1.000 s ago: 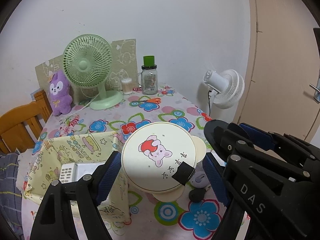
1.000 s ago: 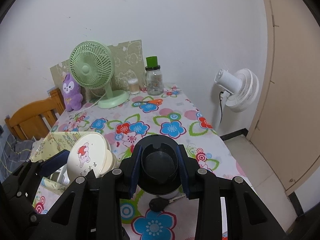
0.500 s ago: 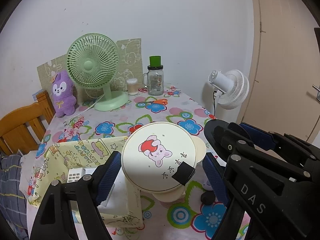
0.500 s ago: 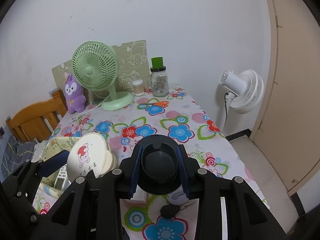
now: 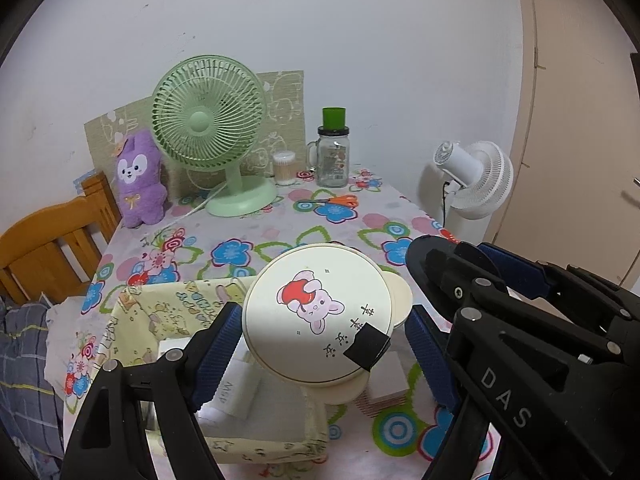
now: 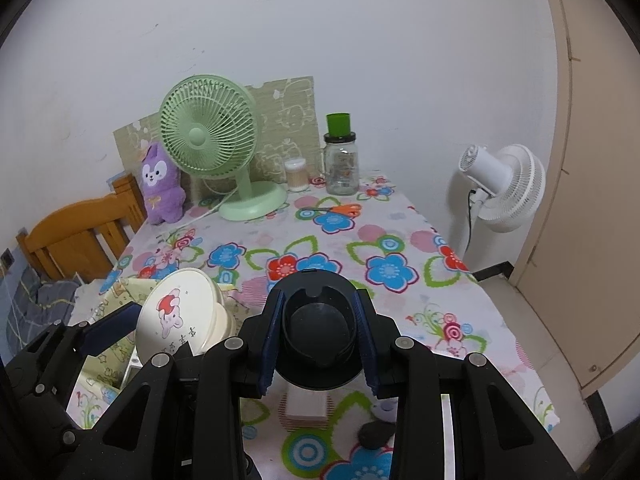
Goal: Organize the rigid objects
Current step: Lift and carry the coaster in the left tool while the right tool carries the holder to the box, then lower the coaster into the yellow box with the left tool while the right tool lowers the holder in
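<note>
Tablecloth (image 6: 380, 240), floral, meets white wall (image 6: 320, 20).

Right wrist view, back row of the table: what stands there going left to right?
Purple plush toy → green fan → cotton swab jar → glass jar with green cap; off the table edge, the white fan.

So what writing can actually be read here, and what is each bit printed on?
"DAS": white letters on the black right hand-held gripper, seen from the left wrist camera.
"M&P", roughly: on a white box in the yellow fabric basket; I'm not certain of it.
Handwritten characters on the round cream lid with a pink bunny: illegible.
Label on the glass jar with a green cap: too small.
</note>
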